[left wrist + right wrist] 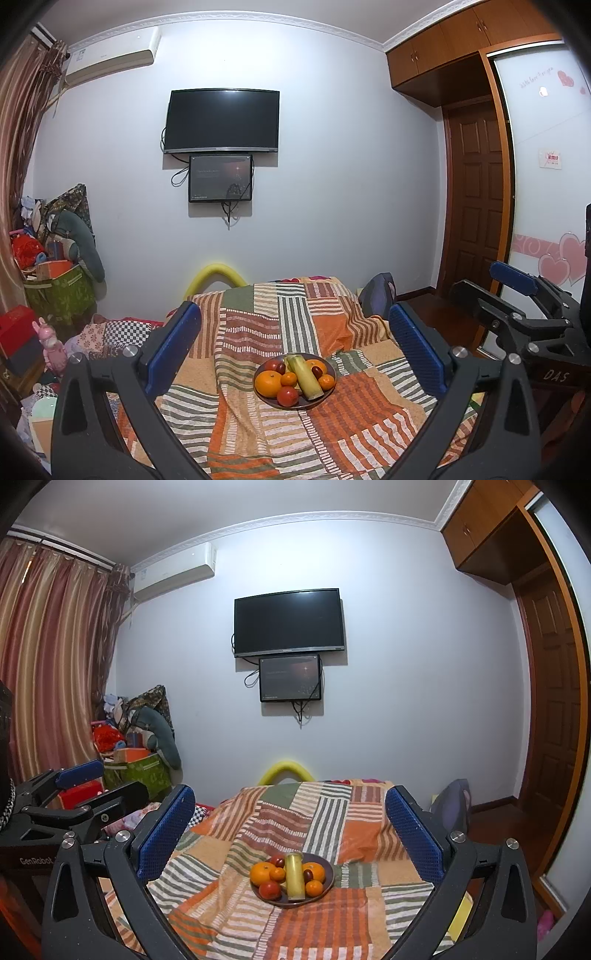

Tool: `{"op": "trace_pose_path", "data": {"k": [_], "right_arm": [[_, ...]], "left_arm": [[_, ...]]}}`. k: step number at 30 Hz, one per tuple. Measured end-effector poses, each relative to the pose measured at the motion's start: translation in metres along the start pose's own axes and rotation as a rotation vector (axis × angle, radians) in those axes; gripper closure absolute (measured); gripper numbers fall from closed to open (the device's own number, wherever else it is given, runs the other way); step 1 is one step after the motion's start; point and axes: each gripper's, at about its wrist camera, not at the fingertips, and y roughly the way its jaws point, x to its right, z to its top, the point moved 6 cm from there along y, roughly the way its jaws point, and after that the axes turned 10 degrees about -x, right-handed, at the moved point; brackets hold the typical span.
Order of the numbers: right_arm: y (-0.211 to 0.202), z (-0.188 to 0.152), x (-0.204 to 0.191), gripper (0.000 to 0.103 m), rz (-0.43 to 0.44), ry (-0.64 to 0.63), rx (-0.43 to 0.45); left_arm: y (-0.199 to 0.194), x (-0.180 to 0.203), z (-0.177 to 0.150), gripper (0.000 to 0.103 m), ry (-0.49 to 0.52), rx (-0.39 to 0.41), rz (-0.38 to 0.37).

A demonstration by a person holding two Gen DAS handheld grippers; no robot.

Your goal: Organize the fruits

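A dark plate (pixel 330 397) (pixel 327 888) of fruit sits on a striped patchwork blanket (pixel 369 428) (pixel 332 923) on the bed. It holds oranges (pixel 268 383) (pixel 262 873), small tangerines, red fruits (pixel 287 396) (pixel 269 890) and a yellow-green corn-like piece (pixel 306 376) (pixel 294 878) lying across the middle. My left gripper (pixel 295 347) is open and empty, held above and short of the plate. My right gripper (pixel 291 830) is open and empty, likewise hovering before the plate. Each gripper shows at the edge of the other's view.
A television (pixel 221 121) and a smaller screen (pixel 220 178) hang on the far wall. Piled bags and boxes (pixel 55 273) stand at the left by the curtain (pixel 48 657). A wooden door (pixel 476 206) and wardrobe are at the right. A yellow foam arch (pixel 214 277) is behind the bed.
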Motion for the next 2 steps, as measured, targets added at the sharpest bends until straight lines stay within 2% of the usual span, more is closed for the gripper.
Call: {"op": "trace_pose_path", "data": {"k": [2], "right_arm": [[0.0002,-0.0011,0.0001,0.0,0.0,0.001,0.0]], "left_arm": [[0.0008,0.0,-0.0002,0.0,-0.001,-0.003,-0.001]]}}
